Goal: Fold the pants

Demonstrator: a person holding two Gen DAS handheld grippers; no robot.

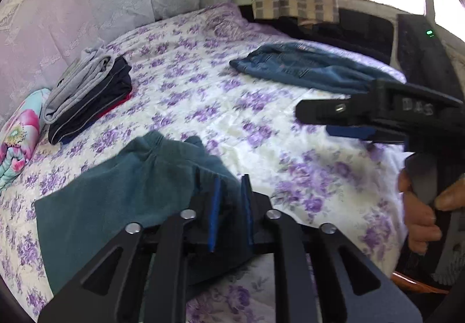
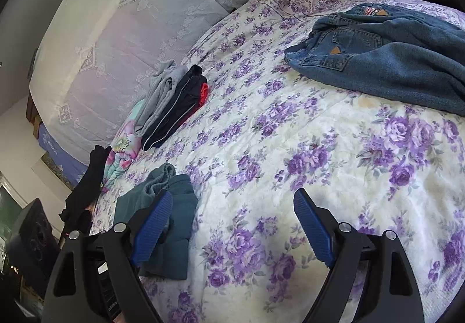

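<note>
Folded teal pants (image 1: 116,198) lie on the floral bedspread (image 1: 232,108) near its front edge; they also show in the right wrist view (image 2: 171,206). My left gripper (image 1: 231,189) has its jaws nearly together around the pants' right edge; whether they pinch the cloth I cannot tell. My right gripper (image 2: 232,206) is open and empty above bare bedspread (image 2: 261,134), to the right of the teal pants. It shows in the left wrist view (image 1: 316,121) at the right, hand-held. Blue jeans (image 2: 386,61) lie unfolded at the far right of the bed; they also show in the left wrist view (image 1: 305,67).
A stack of folded clothes, grey on dark navy on red (image 1: 87,96), sits at the far left by a rolled floral blanket (image 1: 17,137). Pillows (image 1: 87,3) line the headboard side. A black garment (image 2: 87,186) hangs off the bed's left edge.
</note>
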